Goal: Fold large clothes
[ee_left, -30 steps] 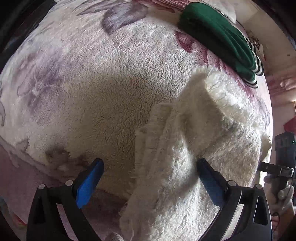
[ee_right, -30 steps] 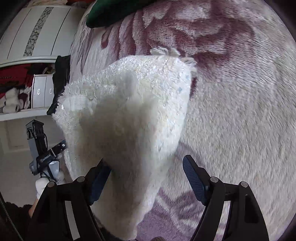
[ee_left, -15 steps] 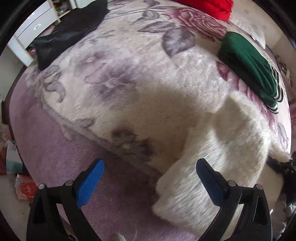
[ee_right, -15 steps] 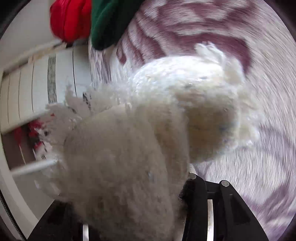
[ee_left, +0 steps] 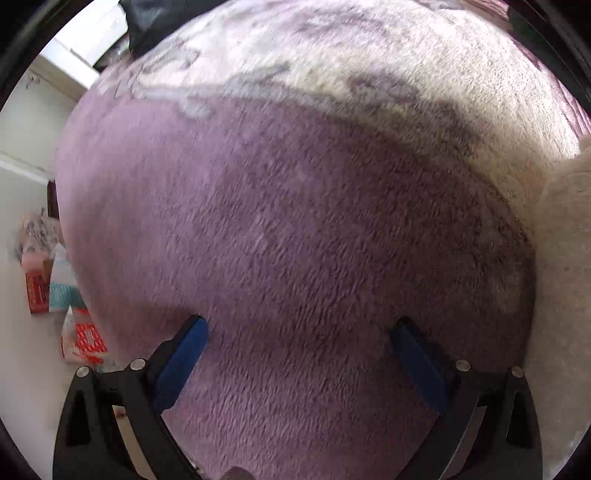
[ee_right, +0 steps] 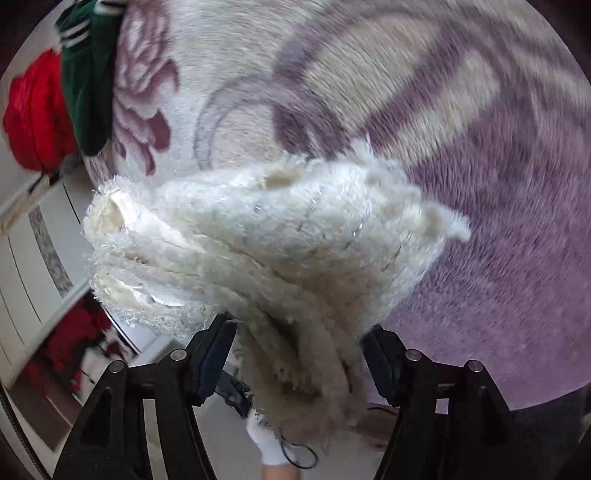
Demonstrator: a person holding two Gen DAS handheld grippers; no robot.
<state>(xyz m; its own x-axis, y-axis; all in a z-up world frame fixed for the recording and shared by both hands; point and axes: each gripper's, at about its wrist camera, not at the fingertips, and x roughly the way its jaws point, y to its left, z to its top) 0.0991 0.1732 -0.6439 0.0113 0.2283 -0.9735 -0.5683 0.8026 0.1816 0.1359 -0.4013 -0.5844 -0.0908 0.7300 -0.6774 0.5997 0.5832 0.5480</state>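
Over the bed's purple border, the left gripper (ee_left: 299,354) points steeply down at the blanket (ee_left: 295,221), its jaws wide apart with nothing between them; only plush pile shows between the blue pads (ee_left: 181,358). At the right edge of that view a strip of the white garment (ee_left: 565,258) lies on the blanket, apart from the left jaws. Beyond the border, the cream part of the blanket with grey-purple flowers runs toward the far side of the bed, where a dark cloth (ee_left: 147,22) lies at the far left corner. Off the bed's left edge, some red and teal packets (ee_left: 55,291) sit on the pale floor.

In the right wrist view, the right gripper (ee_right: 299,350) tilts down over the bed with the white fluffy garment (ee_right: 258,240) bunched in several folded layers in front of it. A thick hanging part of the garment drops between the two fingers (ee_right: 216,354), and the jaws are opening, standing fairly wide; the fleece touches both pads, but a firm grip cannot be told, since the fabric hides the contact. The bundle hangs above the blanket's flowered part near the bed's edge. At the far corner of the bed, upper left in this view, a green garment (ee_right: 88,85) with white stripes lies next to a red one (ee_right: 33,110). White panelled furniture (ee_right: 33,251) stands beside the bed. Below the bundle a white-gloved hand (ee_right: 273,446) shows, low and partly hidden.
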